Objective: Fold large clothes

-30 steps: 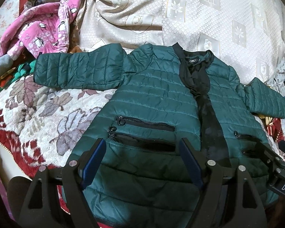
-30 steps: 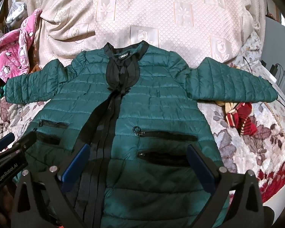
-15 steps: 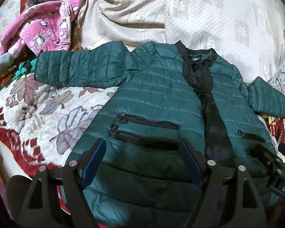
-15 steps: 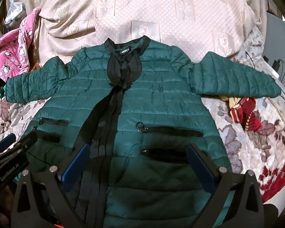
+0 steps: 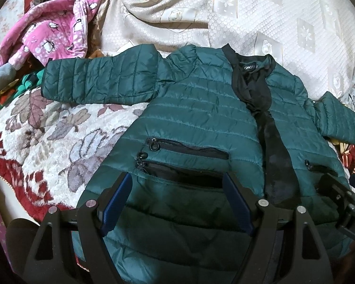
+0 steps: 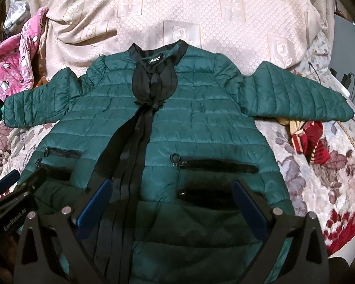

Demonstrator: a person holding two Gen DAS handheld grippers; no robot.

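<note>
A dark green quilted jacket point(image 5: 196, 118) with a black front placket lies face up on the bed, both sleeves spread out sideways; it also shows in the right wrist view point(image 6: 201, 123). My left gripper point(image 5: 177, 189) is open and empty, hovering over the jacket's lower left pocket area. My right gripper point(image 6: 172, 194) is open and empty over the lower right pockets. The left sleeve point(image 5: 99, 82) points left and the right sleeve point(image 6: 293, 99) points right. Each gripper shows at the edge of the other's view.
A floral red and white blanket point(image 5: 42, 137) covers the bed, with a cream patterned cover point(image 6: 201, 16) behind the jacket. A pink penguin-print garment point(image 5: 54, 33) lies at the far left. A red striped cloth point(image 6: 310, 142) lies under the right sleeve.
Both grippers have moved forward a little over the jacket, so it sits slightly lower and larger in both views. Both stay open.
</note>
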